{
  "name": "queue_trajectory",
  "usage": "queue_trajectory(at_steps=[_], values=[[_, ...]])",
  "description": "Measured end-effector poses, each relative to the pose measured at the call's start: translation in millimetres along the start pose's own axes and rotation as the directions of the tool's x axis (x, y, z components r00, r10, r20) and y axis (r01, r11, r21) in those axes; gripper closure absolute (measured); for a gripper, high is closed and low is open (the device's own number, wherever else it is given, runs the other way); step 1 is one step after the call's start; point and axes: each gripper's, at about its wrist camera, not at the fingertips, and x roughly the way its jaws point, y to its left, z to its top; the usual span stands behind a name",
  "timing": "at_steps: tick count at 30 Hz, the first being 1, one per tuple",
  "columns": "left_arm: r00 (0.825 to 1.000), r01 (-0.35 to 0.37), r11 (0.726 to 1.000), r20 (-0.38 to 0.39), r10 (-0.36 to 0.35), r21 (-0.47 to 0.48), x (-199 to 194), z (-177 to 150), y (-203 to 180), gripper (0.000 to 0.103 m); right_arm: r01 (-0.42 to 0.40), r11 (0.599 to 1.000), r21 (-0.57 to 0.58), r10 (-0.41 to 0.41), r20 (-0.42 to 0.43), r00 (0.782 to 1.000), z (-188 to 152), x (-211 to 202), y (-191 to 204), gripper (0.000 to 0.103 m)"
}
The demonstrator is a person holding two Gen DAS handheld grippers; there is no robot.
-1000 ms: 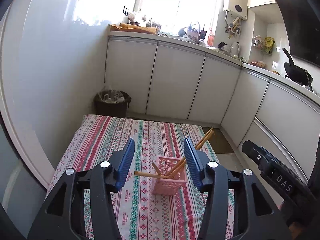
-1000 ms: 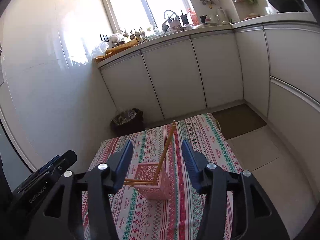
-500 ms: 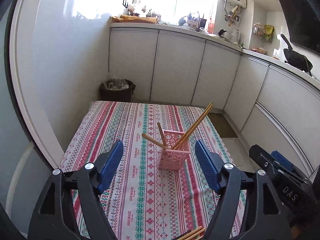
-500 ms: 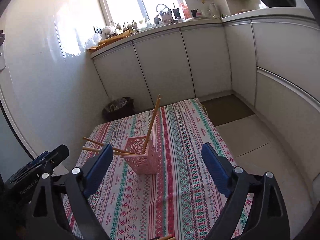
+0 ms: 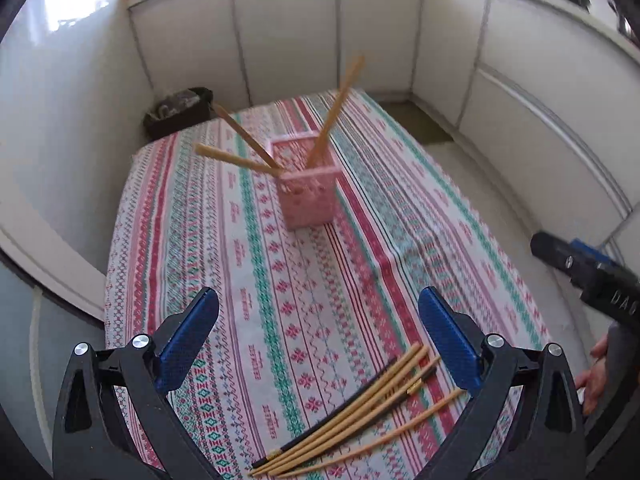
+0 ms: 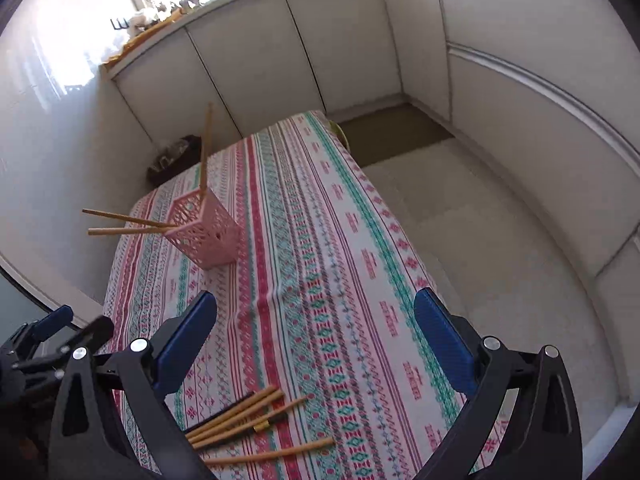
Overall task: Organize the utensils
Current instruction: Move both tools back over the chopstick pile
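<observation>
A pink perforated holder (image 5: 307,188) stands upright mid-table on the striped cloth (image 5: 280,280), with several wooden chopsticks (image 5: 336,108) leaning out of it. It also shows in the right wrist view (image 6: 206,230). A loose bundle of wooden and dark chopsticks (image 5: 360,408) lies near the table's front edge, also seen in the right wrist view (image 6: 244,420). My left gripper (image 5: 320,336) is open and empty above the bundle. My right gripper (image 6: 316,340) is open and empty above the cloth, the bundle just below its left finger.
White cabinets (image 5: 288,32) ring the table at the back and right. A dark waste bin (image 5: 180,110) sits on the floor past the far left corner. Bare floor (image 6: 480,220) lies right of the table. The right gripper's body (image 5: 588,276) shows at the left view's right edge.
Both grippers have drawn back from the pink holder toward the near table edge and tilted down, opening wide. The loose chopstick bundle has come into view below them.
</observation>
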Motion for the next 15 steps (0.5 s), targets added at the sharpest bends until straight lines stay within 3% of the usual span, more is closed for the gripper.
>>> queue_trajectory(at_steps=[5,8,10,13,15], values=[[0.976,-0.013,0.979,-0.212,0.057,0.203,50.0,-20.2,-42.4,0.007,-0.024,0.999,0.023,0.027,-0.142,0.989,-21.3,14.2,-16.3,0.007],[0.944,-0.043,0.963,-0.304,0.126,0.264,77.6,-31.3,-47.3,0.008,-0.053,0.998,0.042,0.061,-0.218,0.974,-28.7,23.6,-24.1,0.007],[0.923,-0.033,0.963,-0.36,0.132,0.267,91.9,-36.5,-43.8,0.012,-0.075,0.995,0.068,0.09,-0.257,0.962,-31.1,29.1,-29.7,0.007],[0.905,-0.032,0.967,-0.404,0.135,0.252,105.0,-40.1,-38.1,0.022,-0.087,0.989,0.118,0.118,-0.293,0.949,-33.9,36.0,-38.2,0.007],[0.904,-0.009,0.971,-0.412,0.11,0.238,108.0,-40.7,-37.9,0.046,-0.099,0.984,0.149,0.142,-0.312,0.939,-35.9,38.7,-41.8,0.007]])
